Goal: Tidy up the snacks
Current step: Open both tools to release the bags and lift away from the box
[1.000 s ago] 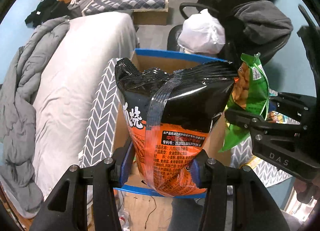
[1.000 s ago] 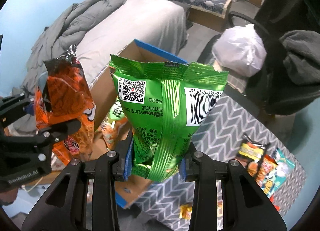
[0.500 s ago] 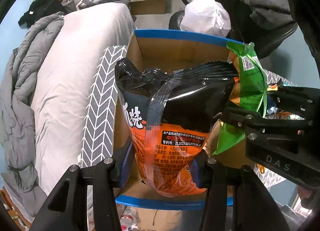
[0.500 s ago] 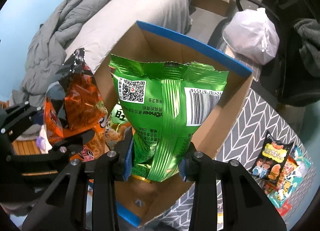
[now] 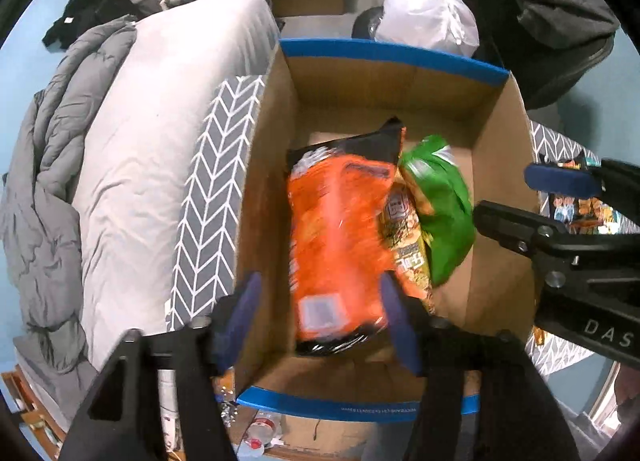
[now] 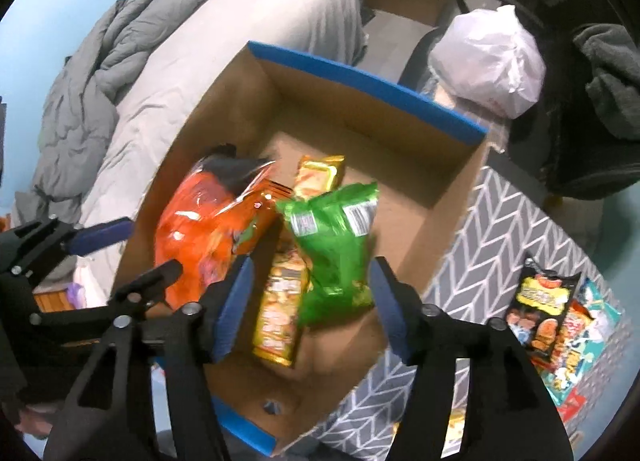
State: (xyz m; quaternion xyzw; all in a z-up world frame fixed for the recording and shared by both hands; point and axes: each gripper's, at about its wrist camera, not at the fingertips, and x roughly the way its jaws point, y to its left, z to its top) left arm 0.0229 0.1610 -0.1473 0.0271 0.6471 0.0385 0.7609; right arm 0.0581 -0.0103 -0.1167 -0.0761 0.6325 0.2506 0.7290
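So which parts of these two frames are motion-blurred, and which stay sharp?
Left wrist view: orange bag and green bag smeared, left claw pads soft, bed crisp. Right wrist view: green bag streaked, right claw soft, cardboard box rim sharp.

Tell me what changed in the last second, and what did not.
Both grippers let go: the left gripper opened and its orange bag dropped into the cardboard box; the right gripper opened and its green bag fell in beside it. The gold packet in the box and the snacks on the patterned cloth stayed put.
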